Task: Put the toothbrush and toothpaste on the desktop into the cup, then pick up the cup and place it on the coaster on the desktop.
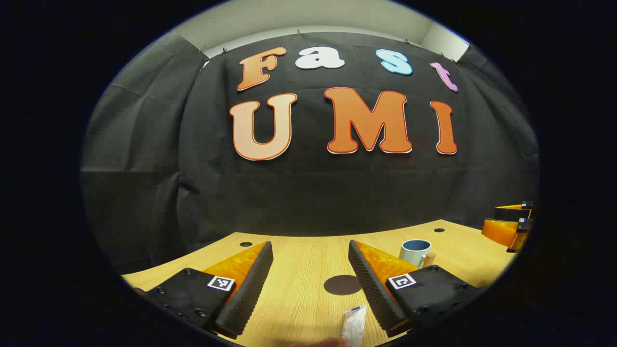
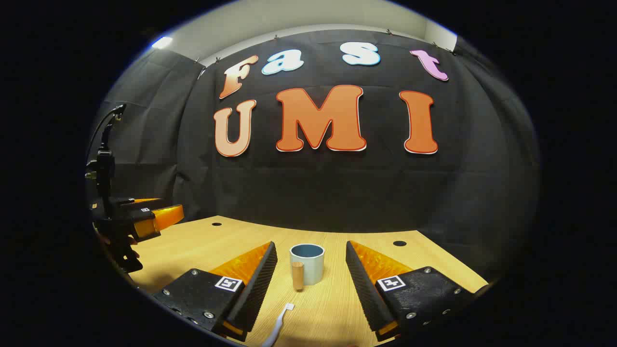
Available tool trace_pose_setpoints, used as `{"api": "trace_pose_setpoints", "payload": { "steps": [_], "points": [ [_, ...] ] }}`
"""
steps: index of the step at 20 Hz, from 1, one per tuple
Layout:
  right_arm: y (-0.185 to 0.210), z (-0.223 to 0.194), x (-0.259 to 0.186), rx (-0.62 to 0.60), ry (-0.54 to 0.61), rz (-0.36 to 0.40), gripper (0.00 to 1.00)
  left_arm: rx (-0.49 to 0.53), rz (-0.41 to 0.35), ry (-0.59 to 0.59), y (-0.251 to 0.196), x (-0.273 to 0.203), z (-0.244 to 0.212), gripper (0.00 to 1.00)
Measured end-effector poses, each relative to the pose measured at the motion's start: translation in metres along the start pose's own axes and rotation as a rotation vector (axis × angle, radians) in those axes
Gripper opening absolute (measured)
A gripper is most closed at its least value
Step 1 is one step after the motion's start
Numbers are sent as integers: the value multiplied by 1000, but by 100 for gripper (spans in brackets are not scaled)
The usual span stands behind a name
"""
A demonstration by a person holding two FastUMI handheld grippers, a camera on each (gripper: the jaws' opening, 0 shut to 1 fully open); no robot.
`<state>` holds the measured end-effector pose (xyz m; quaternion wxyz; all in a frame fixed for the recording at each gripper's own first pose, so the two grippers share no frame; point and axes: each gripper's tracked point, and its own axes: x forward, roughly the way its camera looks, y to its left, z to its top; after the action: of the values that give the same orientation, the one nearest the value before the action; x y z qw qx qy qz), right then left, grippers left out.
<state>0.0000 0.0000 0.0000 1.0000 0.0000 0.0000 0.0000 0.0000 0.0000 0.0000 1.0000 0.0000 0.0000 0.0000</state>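
Observation:
In the left gripper view, my left gripper [image 1: 311, 279] is open above the wooden desktop [image 1: 299, 260]. The white toothpaste tube [image 1: 353, 325] lies between its fingers near the bottom edge, untouched. A dark round coaster [image 1: 342, 285] lies just beyond the tube. The pale blue cup [image 1: 414, 251] with a wooden handle stands farther right. In the right gripper view, my right gripper [image 2: 311, 284] is open, with the cup [image 2: 307, 263] standing upright ahead between its fingers. The white toothbrush [image 2: 279, 325] lies on the desktop near the bottom, bristle end toward the cup.
The right gripper [image 1: 513, 224] shows at the far right edge of the left gripper view, and the left gripper [image 2: 140, 219] with a hand at the far left of the right gripper view. Small dark holes [image 2: 399, 243] dot the desktop. The black cloth wall stands behind.

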Motion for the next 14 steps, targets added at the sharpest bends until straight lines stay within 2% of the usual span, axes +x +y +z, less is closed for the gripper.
{"api": "trace_pose_setpoints", "payload": {
  "steps": [2,4,5,6,7,8,10,14],
  "points": [
    [-2,2,0,0,0,-5,87,1,-7,4,-1,0,2,100],
    [-1,5,-1,-8,-3,-5,84,0,-14,11,-2,1,4,100],
    [1,8,0,-12,-3,0,84,-1,-14,17,-1,2,5,95],
    [2,9,-1,-16,-3,5,86,-4,-14,24,-1,2,4,100],
    [4,11,-1,-21,-1,9,83,-8,-19,34,-1,3,4,100],
    [5,14,0,-25,-2,11,82,-15,-26,44,-1,3,3,95],
    [5,13,0,-34,8,12,86,-22,-44,71,-6,3,1,99],
    [11,10,-1,-23,55,32,85,-22,-84,132,-15,3,-6,99]
  ]
}}
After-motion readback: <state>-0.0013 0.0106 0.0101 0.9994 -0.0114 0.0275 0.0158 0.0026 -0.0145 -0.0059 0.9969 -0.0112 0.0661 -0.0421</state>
